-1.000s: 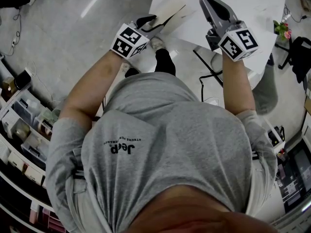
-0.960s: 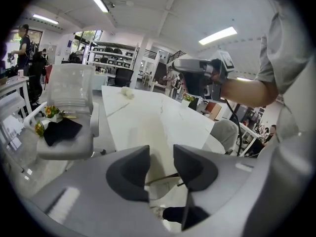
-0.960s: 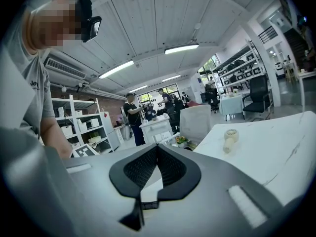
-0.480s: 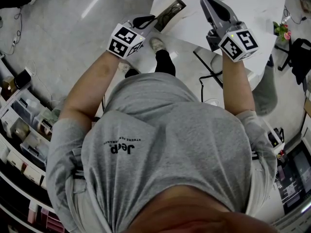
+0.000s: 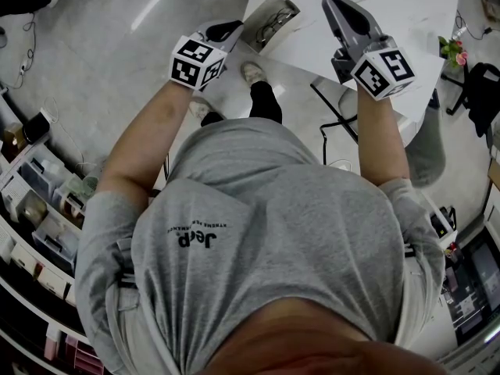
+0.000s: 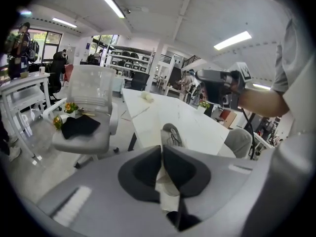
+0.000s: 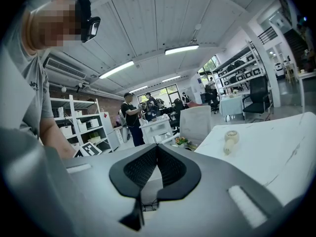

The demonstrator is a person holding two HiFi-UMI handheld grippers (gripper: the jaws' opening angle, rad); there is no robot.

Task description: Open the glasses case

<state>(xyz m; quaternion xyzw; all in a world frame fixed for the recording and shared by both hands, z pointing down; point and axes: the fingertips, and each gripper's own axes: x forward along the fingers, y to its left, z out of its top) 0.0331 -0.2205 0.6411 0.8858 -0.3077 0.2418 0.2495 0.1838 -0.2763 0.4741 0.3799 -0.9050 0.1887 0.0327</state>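
The glasses case (image 5: 269,16) lies at the left corner of the white table (image 5: 391,6), its lid swung open and a pair of glasses showing inside. My left gripper (image 5: 233,30) reaches it from the left; its jaws have just been closing and are shut on the case's pale flap. In the left gripper view the flap (image 6: 165,181) is pinched between the dark pads (image 6: 143,169) of my left gripper (image 6: 162,151), with the case (image 6: 171,134) just beyond. My right gripper (image 5: 334,3) hovers over the table right of the case, shut and empty (image 7: 157,151).
An office chair (image 6: 91,105) carrying a black cloth stands left of the table. A small hand fan (image 7: 230,140) lies farther along the tabletop. Flowers (image 5: 454,47) sit at the right. Shelves (image 5: 39,201) line the floor at the left.
The left gripper's jaws closed on the case's edge and drew left. The case went from a closed cream shape to an open lid with the glasses showing. The right gripper stayed put.
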